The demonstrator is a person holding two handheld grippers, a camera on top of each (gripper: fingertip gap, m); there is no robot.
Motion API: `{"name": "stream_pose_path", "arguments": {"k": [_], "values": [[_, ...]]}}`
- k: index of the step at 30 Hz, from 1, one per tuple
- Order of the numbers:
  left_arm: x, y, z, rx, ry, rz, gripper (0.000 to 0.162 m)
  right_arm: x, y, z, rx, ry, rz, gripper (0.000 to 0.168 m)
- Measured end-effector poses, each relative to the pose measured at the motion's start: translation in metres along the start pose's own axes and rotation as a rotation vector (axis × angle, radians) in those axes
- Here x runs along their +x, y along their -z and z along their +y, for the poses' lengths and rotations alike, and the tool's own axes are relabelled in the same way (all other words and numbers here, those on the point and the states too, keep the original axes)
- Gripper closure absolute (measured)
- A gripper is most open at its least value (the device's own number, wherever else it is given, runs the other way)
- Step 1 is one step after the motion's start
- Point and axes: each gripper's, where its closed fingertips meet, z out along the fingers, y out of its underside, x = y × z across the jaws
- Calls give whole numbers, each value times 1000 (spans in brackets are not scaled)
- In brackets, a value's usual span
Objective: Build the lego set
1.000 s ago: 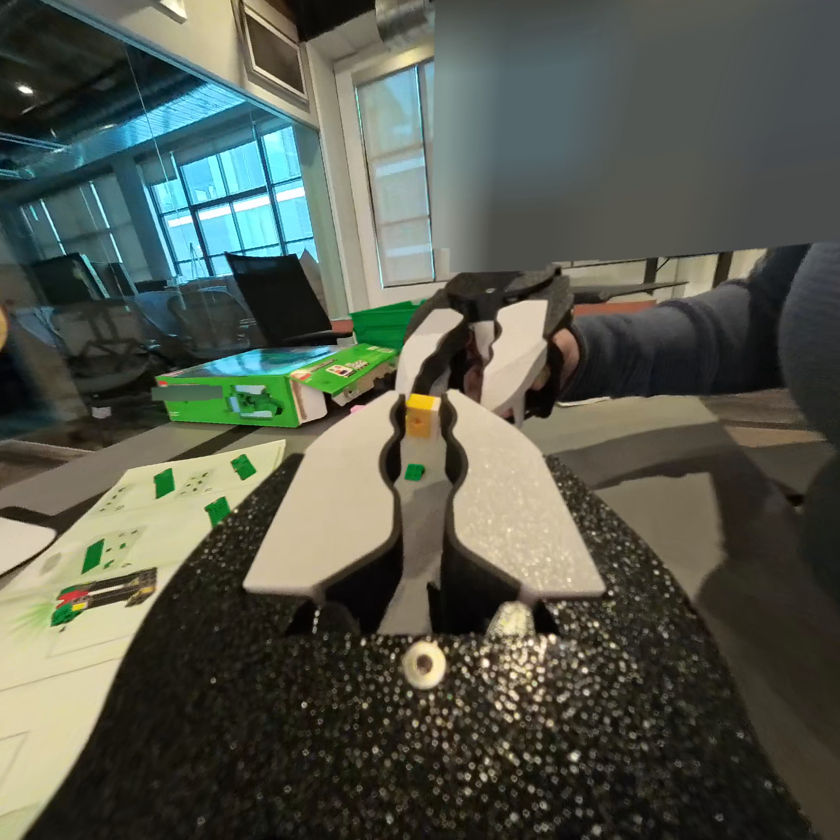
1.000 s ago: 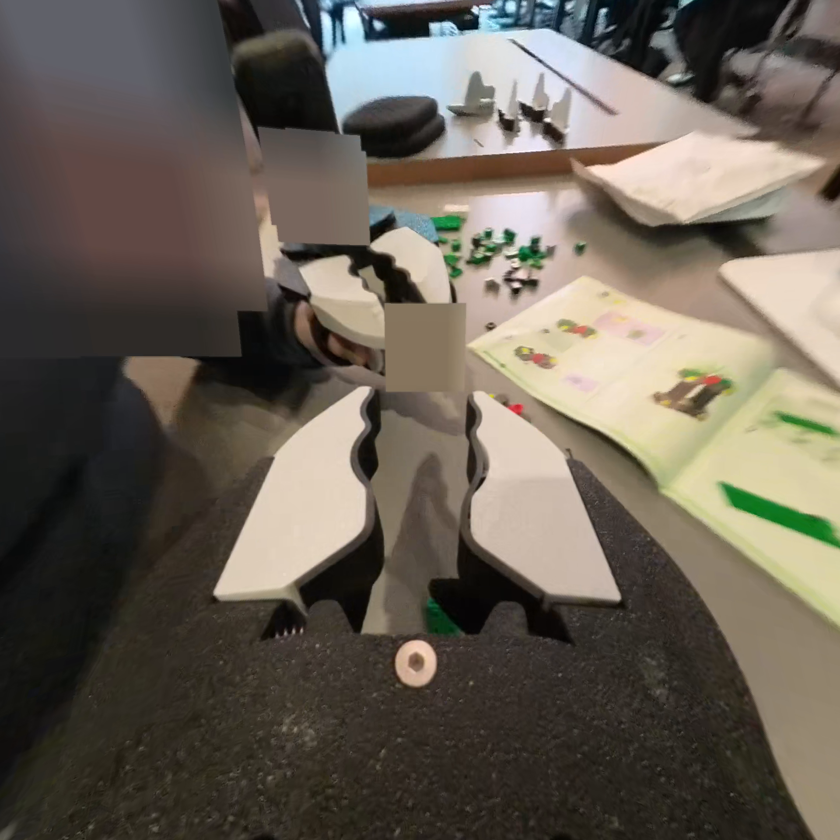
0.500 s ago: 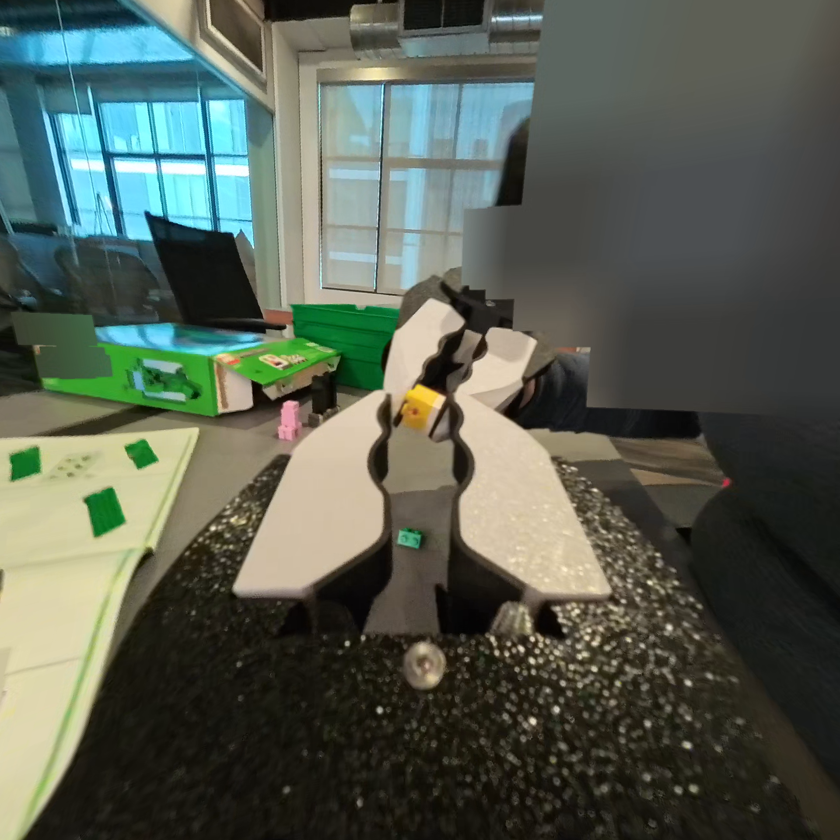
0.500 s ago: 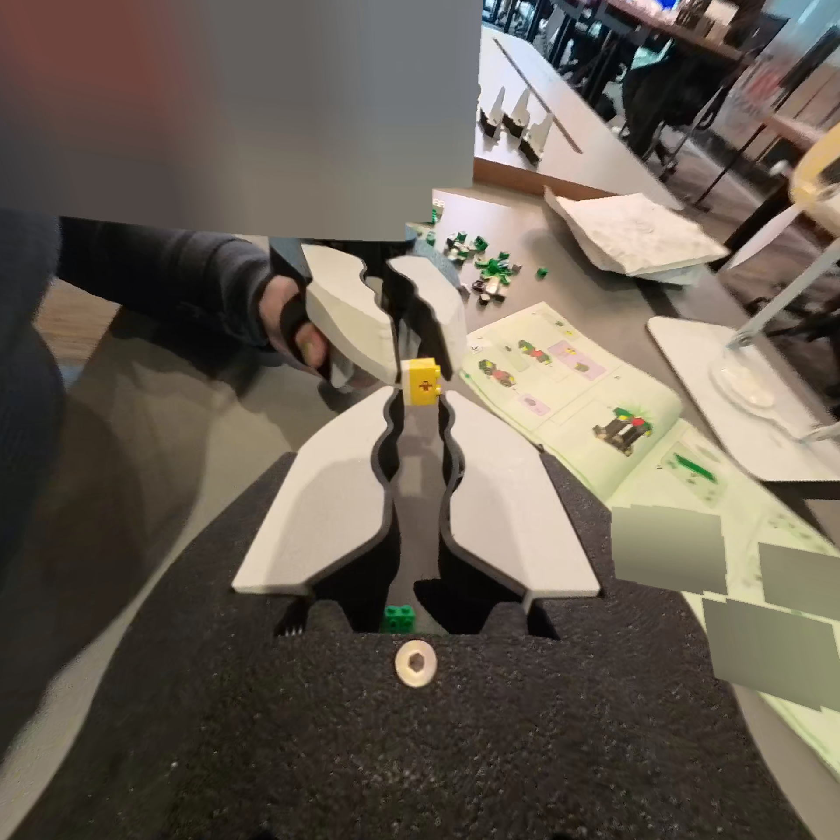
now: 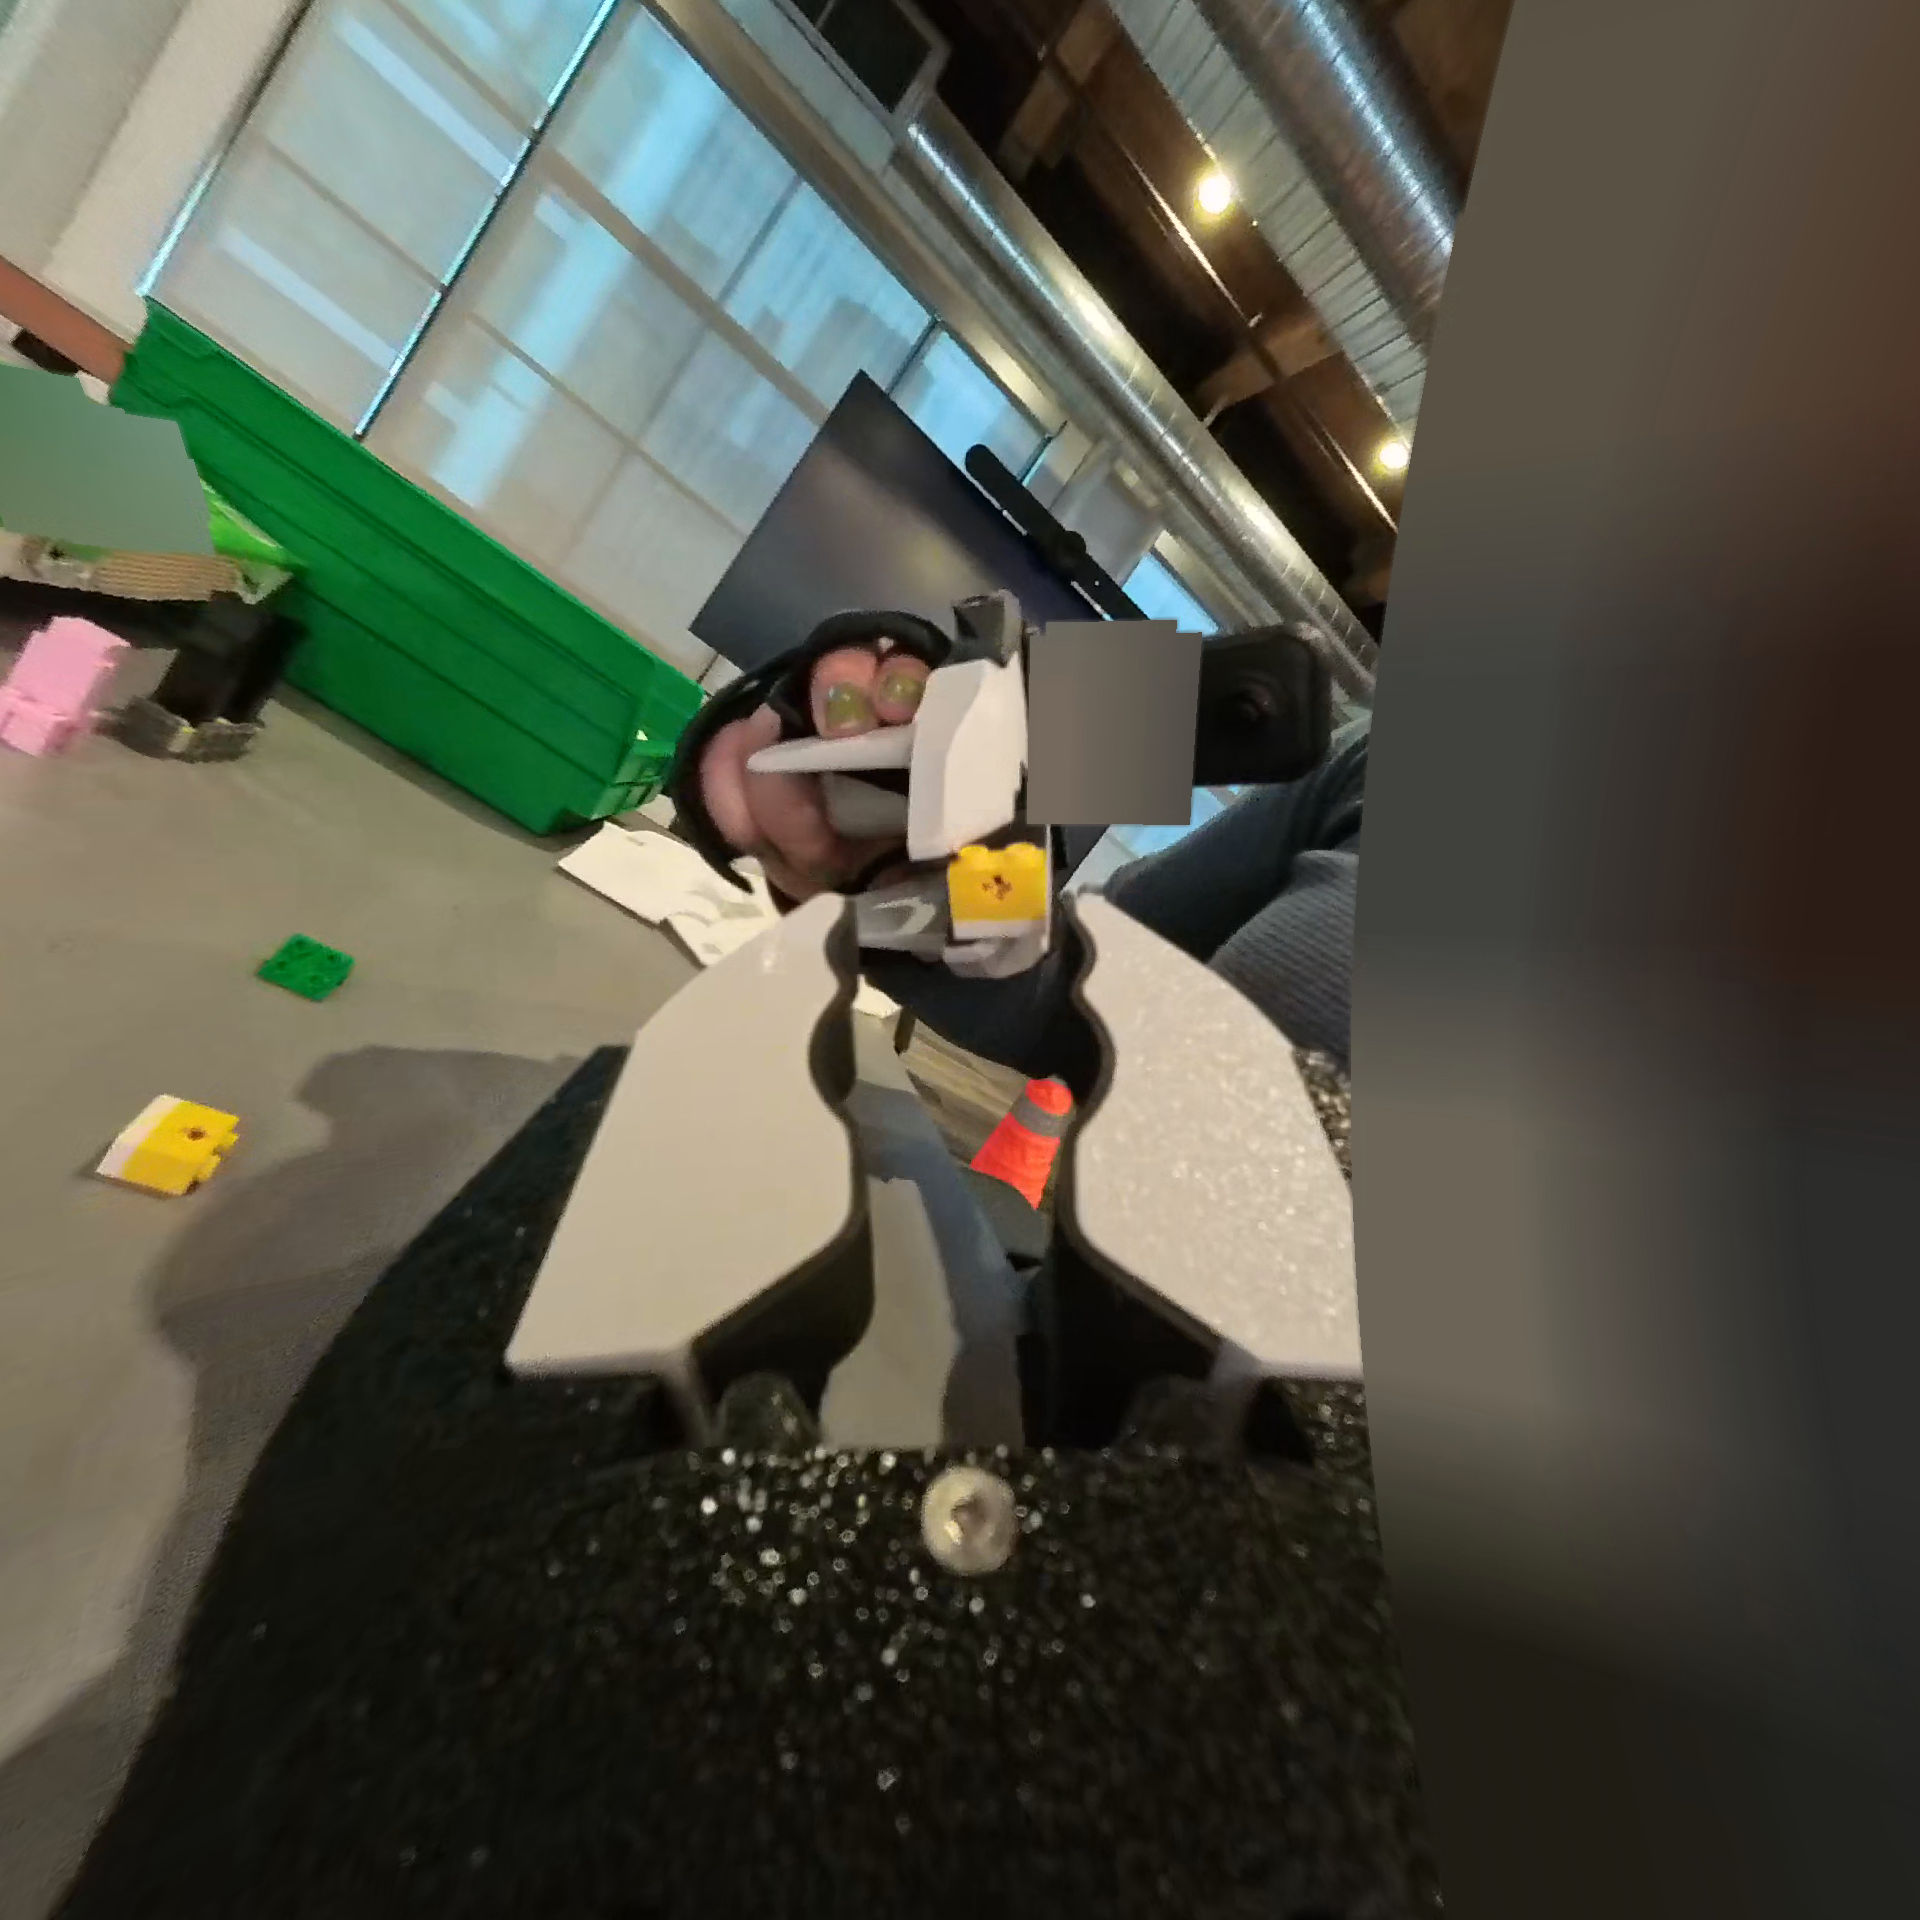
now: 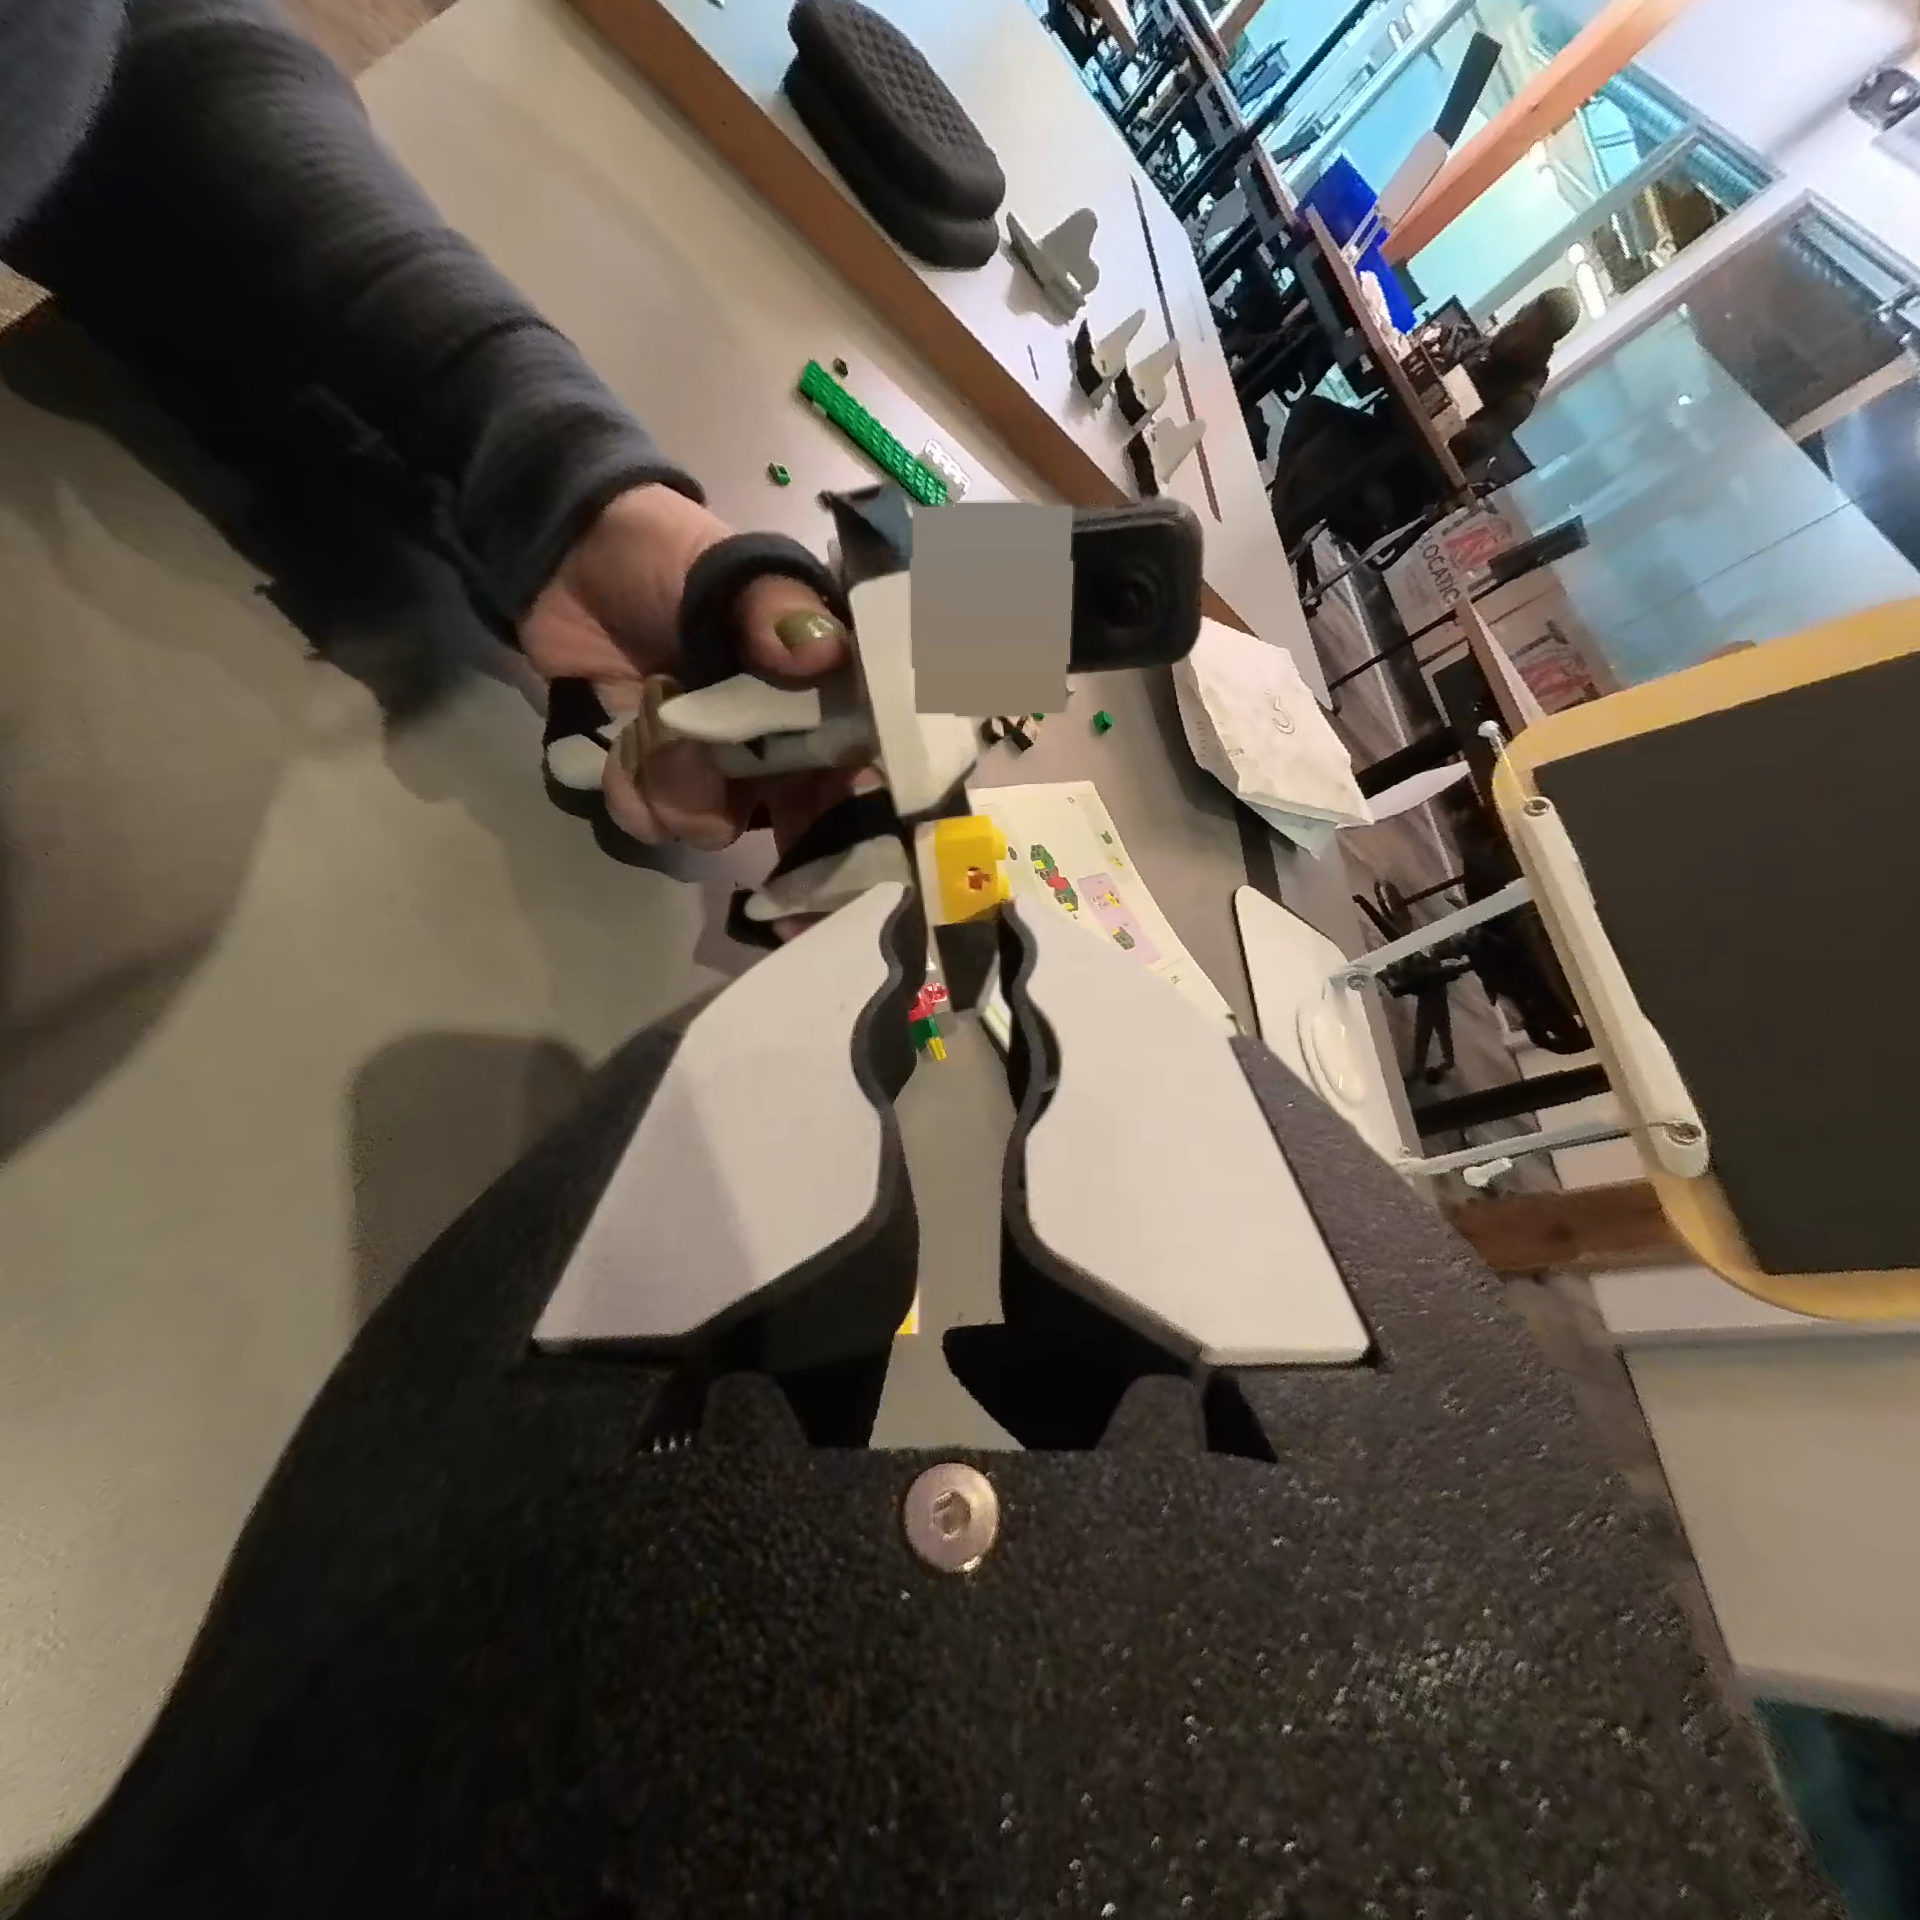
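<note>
A small yellow brick with a red dot on its side sits pinched between the tips of my right gripper. It also shows in the left wrist view, held in the far gripper's fingers, just beyond my left gripper. My left gripper is open and empty, its tips on either side of the brick and apart from it. Both grippers face each other tip to tip above the grey table, each turned on its side to the other.
A yellow-and-white piece, a green plate and a pink figure lie on the table left of the left gripper, with a green bin behind. An open booklet, a long green plate and a chair show in the right wrist view. The grippers are tip to tip, or close to it. The left tips stand about 12 cm off the yellow-and-white piece.
The yellow brick has passed from my left gripper to my right one. The left jaws have opened, the right jaws have closed on it, and both grippers have rolled sideways.
</note>
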Motion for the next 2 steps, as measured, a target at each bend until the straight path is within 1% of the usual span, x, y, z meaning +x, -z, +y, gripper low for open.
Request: {"name": "stream_pose_path", "arguments": {"k": [1,2], "values": [[0,-1,2,-14,-3,0,130,1,0,0,1,5,4,155],[0,-2,4,-25,-5,3,131,0,0,0,0,10,4,155]]}}
